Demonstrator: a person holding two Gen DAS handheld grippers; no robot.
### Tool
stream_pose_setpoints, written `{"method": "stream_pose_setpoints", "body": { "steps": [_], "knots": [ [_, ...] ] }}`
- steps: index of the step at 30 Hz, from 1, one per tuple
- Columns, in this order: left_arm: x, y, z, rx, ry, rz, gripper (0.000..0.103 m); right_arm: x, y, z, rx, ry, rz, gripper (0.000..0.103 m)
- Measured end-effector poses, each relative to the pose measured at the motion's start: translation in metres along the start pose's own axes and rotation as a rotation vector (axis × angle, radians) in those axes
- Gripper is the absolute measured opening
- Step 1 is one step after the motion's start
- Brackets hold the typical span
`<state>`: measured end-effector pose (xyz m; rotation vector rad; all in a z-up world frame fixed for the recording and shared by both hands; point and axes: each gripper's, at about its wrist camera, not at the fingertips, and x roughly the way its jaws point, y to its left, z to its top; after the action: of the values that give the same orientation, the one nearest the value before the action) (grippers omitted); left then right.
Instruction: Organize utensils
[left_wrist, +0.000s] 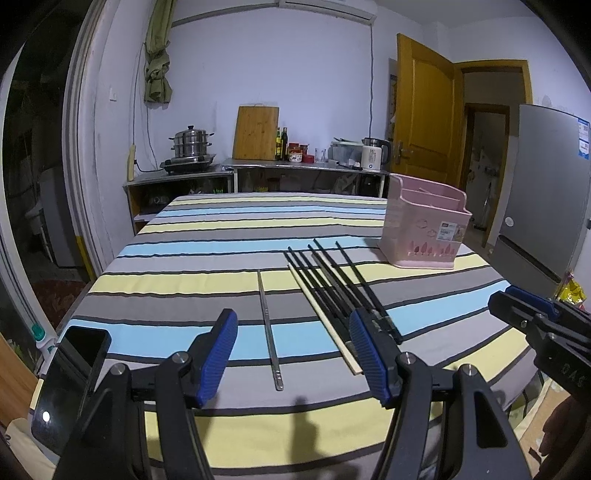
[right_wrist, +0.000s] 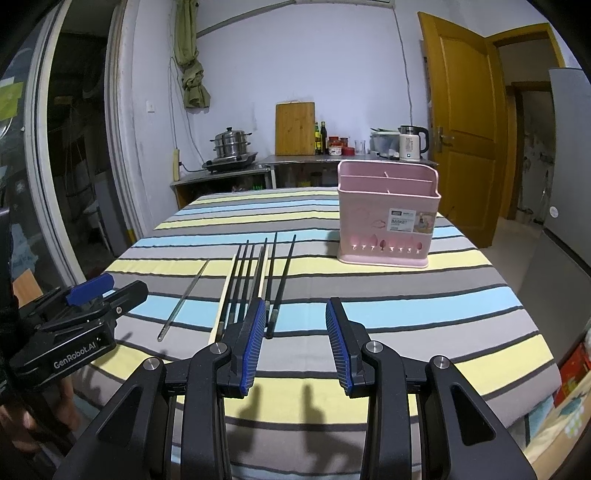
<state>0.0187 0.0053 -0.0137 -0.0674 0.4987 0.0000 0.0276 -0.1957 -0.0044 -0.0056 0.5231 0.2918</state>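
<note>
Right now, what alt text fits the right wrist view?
An open right gripper hovers over a striped tablecloth before a row of black chopsticks, one metal chopstick and a pink basket; the left gripper is alongside.

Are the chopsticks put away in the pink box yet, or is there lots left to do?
Nothing looks put away yet. The black chopsticks, a pale wooden one and a silver metal one all lie on the striped tablecloth. No chopsticks stick up from the pink basket. The left gripper and right gripper hover with jaws open, holding nothing. So all the sorting is left.
</note>
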Motion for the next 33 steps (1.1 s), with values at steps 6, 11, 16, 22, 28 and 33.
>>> {"method": "stream_pose_setpoints", "body": {
  "steps": [6,11,16,22,28,33],
  "knots": [
    [0.031,0.013,0.006,-0.008,0.103,0.005,0.066,0.024,-0.003,0.009,-0.006,0.036,0.011,0.035],
    [0.066,0.028,0.013,-0.052,0.209,-0.009,0.065,0.051,-0.004,0.019,-0.014,0.072,0.026,0.035],
    [0.099,0.045,0.025,-0.115,0.300,-0.016,0.056,0.090,-0.005,0.033,-0.024,0.127,0.043,0.035],
    [0.133,0.052,0.036,-0.136,0.380,-0.041,0.038,0.146,-0.004,0.051,-0.041,0.210,0.047,0.035],
    [0.148,0.054,0.036,-0.157,0.426,-0.074,0.030,0.186,-0.003,0.057,-0.034,0.287,0.062,0.031],
    [0.155,0.055,0.035,-0.162,0.437,-0.065,0.025,0.211,0.001,0.057,-0.040,0.338,0.064,0.024]
  ]
}}
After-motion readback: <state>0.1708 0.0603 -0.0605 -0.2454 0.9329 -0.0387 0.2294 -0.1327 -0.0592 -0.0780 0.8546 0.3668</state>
